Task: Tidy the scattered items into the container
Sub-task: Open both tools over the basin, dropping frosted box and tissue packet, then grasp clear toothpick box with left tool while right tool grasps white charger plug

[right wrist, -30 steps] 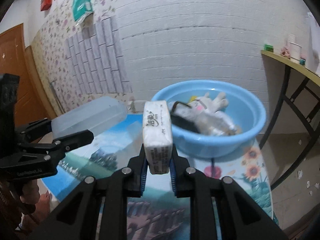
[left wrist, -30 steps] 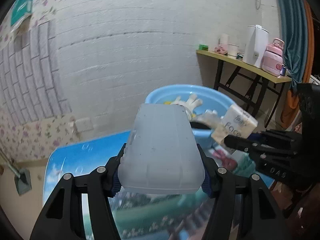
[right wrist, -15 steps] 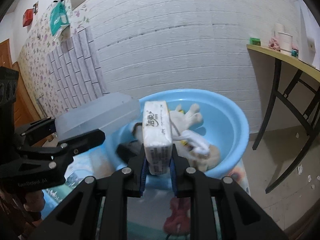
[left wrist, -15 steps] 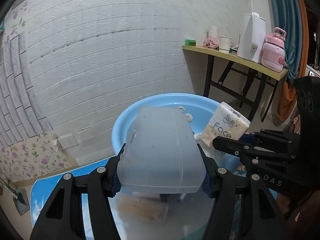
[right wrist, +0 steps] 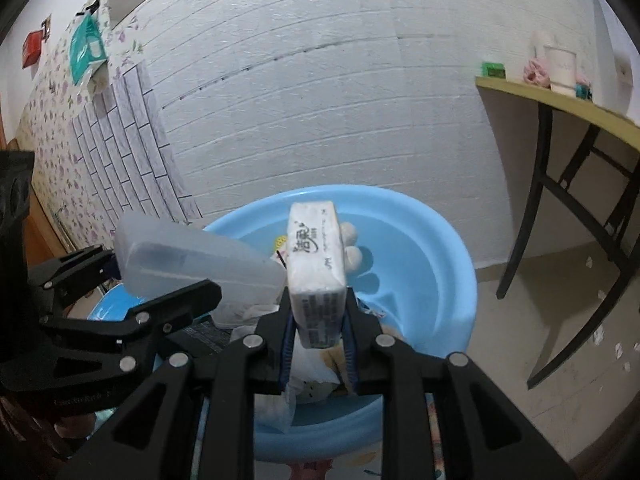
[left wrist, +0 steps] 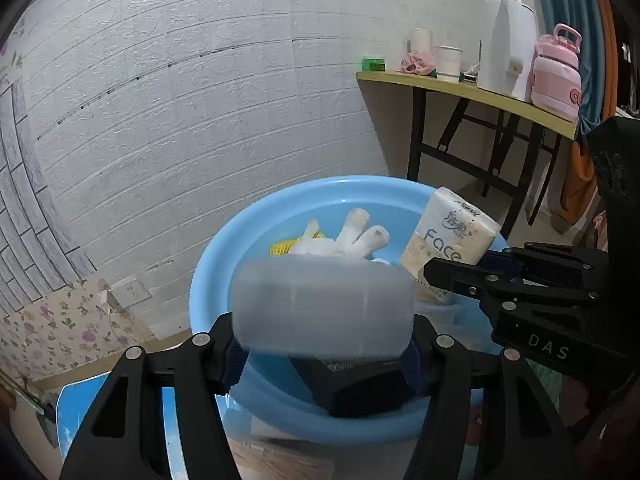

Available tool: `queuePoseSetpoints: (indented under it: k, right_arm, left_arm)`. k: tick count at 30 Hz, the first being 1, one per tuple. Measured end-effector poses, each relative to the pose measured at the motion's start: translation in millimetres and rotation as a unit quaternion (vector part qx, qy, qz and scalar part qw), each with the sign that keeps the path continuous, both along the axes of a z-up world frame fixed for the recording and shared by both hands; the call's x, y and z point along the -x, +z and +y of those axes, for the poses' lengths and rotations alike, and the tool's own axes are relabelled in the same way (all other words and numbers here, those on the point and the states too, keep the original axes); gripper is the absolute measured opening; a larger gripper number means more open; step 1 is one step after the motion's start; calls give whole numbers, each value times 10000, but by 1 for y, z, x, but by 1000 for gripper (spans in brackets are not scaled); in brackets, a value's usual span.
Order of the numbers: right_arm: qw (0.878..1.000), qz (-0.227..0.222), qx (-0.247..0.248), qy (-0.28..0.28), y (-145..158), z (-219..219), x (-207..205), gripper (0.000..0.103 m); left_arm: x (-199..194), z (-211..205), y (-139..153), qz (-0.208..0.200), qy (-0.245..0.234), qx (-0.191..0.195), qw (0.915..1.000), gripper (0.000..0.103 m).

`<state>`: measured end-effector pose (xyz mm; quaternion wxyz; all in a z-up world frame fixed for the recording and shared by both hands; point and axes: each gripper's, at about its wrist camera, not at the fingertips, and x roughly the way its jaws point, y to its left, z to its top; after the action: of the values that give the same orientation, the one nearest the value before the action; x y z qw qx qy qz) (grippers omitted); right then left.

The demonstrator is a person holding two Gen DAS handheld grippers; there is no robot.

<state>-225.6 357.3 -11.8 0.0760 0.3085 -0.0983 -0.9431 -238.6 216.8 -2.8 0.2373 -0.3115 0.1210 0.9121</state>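
The left tool (left wrist: 324, 344) is clamping a translucent frosted plastic box (left wrist: 323, 307), the right tool (right wrist: 318, 322) a white tissue pack (right wrist: 318, 264), both hovering over the round light-blue plastic basin (right wrist: 424, 240).

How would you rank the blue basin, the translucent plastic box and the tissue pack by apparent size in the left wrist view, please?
1. blue basin
2. translucent plastic box, though it is enlarged by nearness to the camera
3. tissue pack
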Motion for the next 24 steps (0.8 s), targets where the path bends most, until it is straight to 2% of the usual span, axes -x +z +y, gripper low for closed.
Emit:
queuePoseSetpoints:
  k: [4,5,7,8,14,18,24]
  right_arm:
    - [9999,-124,-77,-60,-3,-2,-2,25]
    - [9998,-129,-129,-84,-2,-4,-3,28]
    - [9997,-127,-169,-77,0,-7,-7,44]
    - [9998,-125,-164,-74,2,-9,-10,45]
    - [9999,-47,-154,-42,13,-16,-31,45]
    - [9998,-37,-196,-43,17,-22,-47,45]
    - [9997,-8,-214,-134,20,-26,-72,45]
  left_arm:
    - [-8,-4,2,11,99,9,9999,64]
    - [-11,-6,4,14,112,0,9999,64]
    - [-18,-11,8,65,119,2,9999,64]
    - [-21,-13,10,93,127,7,9999,64]
    - [-40,-35,16,94,266,-44,9996,65]
    - [-55,-54,14,47,425,-59,9991,78]
    - [-76,-88,5,-132,710,-111,9973,85]
